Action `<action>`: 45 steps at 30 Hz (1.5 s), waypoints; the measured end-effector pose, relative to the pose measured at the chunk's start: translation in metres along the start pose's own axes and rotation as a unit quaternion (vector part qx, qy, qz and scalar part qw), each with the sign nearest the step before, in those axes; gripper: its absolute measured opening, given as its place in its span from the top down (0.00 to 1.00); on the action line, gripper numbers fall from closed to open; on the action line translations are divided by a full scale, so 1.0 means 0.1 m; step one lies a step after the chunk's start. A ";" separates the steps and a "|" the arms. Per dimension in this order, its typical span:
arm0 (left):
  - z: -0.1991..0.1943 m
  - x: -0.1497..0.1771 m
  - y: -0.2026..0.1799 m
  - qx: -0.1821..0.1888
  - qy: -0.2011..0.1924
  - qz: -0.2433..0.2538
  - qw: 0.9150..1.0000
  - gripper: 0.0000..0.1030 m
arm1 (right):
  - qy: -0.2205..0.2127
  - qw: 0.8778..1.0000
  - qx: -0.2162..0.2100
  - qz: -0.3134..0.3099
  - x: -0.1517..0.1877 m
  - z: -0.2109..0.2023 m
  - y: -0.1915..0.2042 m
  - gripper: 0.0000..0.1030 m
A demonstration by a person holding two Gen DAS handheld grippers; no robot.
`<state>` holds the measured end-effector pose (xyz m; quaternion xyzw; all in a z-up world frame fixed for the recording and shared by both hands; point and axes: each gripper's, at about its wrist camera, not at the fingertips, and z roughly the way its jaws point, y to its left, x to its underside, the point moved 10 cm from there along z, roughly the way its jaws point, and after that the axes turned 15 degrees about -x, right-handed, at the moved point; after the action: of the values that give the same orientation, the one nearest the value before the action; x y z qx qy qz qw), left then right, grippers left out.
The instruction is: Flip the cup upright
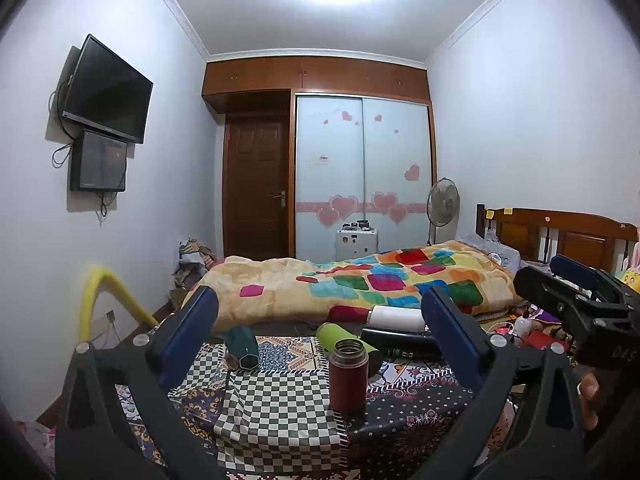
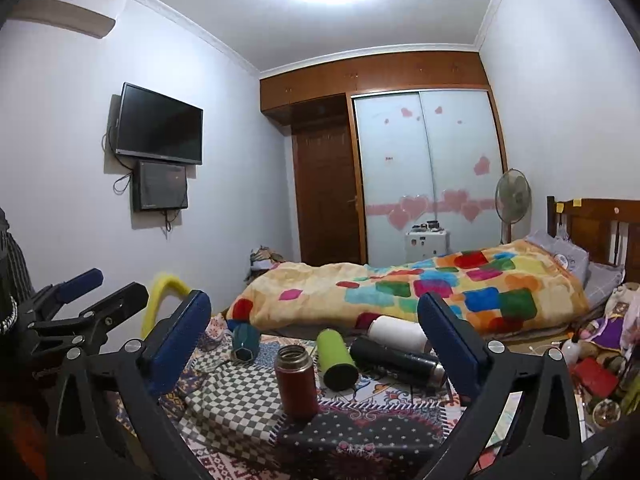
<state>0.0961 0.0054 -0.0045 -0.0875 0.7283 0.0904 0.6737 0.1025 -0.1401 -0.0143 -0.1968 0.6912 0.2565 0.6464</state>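
A red-brown cup (image 1: pixel 348 376) stands upright with its mouth open on the patterned cloth (image 1: pixel 276 412); it also shows in the right wrist view (image 2: pixel 296 382). Behind it lie on their sides a green cup (image 1: pixel 344 340) (image 2: pixel 336 360), a black flask (image 1: pixel 400 344) (image 2: pixel 396 360), a white cup (image 1: pixel 396 318) (image 2: pixel 398 334) and a teal cup (image 1: pixel 242 346) (image 2: pixel 246 342). My left gripper (image 1: pixel 320 328) is open and empty, the red-brown cup in front of it, between its fingers. My right gripper (image 2: pixel 316 332) is open and empty, set back from the cups.
A bed with a colourful blanket (image 1: pixel 360 280) lies just behind the cloth. A yellow bent tube (image 1: pixel 104 292) stands at the left. Small clutter (image 2: pixel 592 368) sits at the right. The right gripper shows at the right edge of the left wrist view (image 1: pixel 580 300).
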 end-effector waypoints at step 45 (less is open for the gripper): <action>0.04 0.09 -0.02 0.002 0.007 -0.003 1.000 0.00 | -0.004 1.000 0.016 -0.003 -0.01 -0.15 -0.02 0.00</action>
<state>0.0995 0.0044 -0.0140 -0.0886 0.7327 0.0861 0.6692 0.0921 -0.1511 -0.0133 -0.1875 0.6921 0.2444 0.6527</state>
